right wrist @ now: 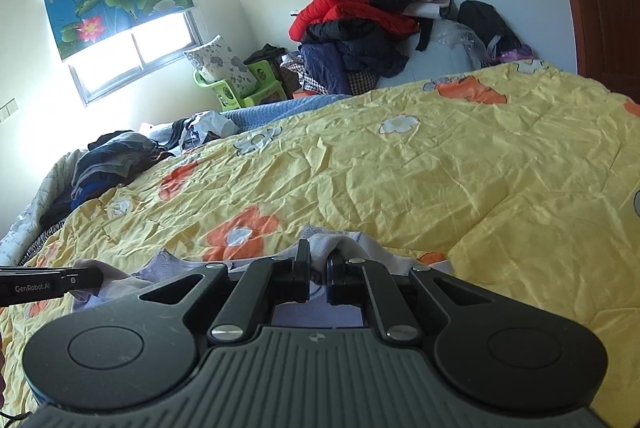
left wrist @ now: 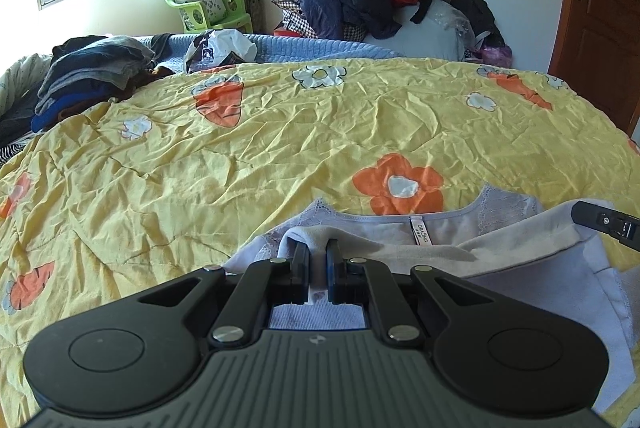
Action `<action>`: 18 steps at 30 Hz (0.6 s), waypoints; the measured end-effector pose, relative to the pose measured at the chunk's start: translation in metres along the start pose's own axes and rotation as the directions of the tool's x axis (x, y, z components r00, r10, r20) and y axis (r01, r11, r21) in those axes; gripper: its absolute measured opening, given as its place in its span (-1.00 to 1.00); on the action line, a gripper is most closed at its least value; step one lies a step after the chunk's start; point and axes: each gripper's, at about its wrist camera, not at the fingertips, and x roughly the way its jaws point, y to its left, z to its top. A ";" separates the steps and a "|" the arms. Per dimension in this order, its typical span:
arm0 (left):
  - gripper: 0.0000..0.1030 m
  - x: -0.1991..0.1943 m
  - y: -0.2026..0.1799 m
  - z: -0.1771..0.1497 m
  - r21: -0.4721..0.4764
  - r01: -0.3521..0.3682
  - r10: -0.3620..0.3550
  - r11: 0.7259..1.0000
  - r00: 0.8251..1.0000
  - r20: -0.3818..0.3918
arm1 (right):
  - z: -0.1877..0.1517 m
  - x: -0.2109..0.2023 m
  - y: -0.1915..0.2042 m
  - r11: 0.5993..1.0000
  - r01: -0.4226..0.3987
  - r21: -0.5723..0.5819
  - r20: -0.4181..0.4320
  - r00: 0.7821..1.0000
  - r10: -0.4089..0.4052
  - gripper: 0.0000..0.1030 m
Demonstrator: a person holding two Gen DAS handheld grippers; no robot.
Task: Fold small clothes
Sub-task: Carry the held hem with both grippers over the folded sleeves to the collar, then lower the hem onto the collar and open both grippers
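Left wrist view: the left gripper point(left wrist: 318, 256) pinches a fold of the pale lilac top point(left wrist: 400, 228), which lies on the yellow floral quilt point(left wrist: 280, 132) just ahead of its 2 fingers. Right wrist view: the right gripper point(right wrist: 318, 260) is likewise clamped on the top's edge, cloth bunched between its fingers.
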 end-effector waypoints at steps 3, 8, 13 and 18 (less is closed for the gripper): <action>-0.84 0.011 0.001 0.001 -0.009 -0.001 0.001 1.000 1.000 -0.021 | 0.000 0.011 -0.004 1.000 -0.004 0.019 -0.020 1.000 0.004 -0.80; -0.81 0.028 0.009 0.005 -0.074 0.026 -0.032 0.997 0.997 -0.076 | -0.001 0.029 -0.010 0.999 0.002 0.052 -0.052 0.999 0.001 -0.79; -0.81 0.036 0.019 0.011 -0.140 0.056 -0.072 0.989 0.991 -0.110 | -0.001 0.040 -0.010 0.998 0.009 0.057 -0.073 0.997 -0.005 -0.71; -0.81 0.046 0.032 0.016 -0.222 0.094 -0.130 0.971 0.980 -0.152 | 0.003 0.049 -0.013 0.997 0.003 0.081 -0.089 0.996 0.005 -0.65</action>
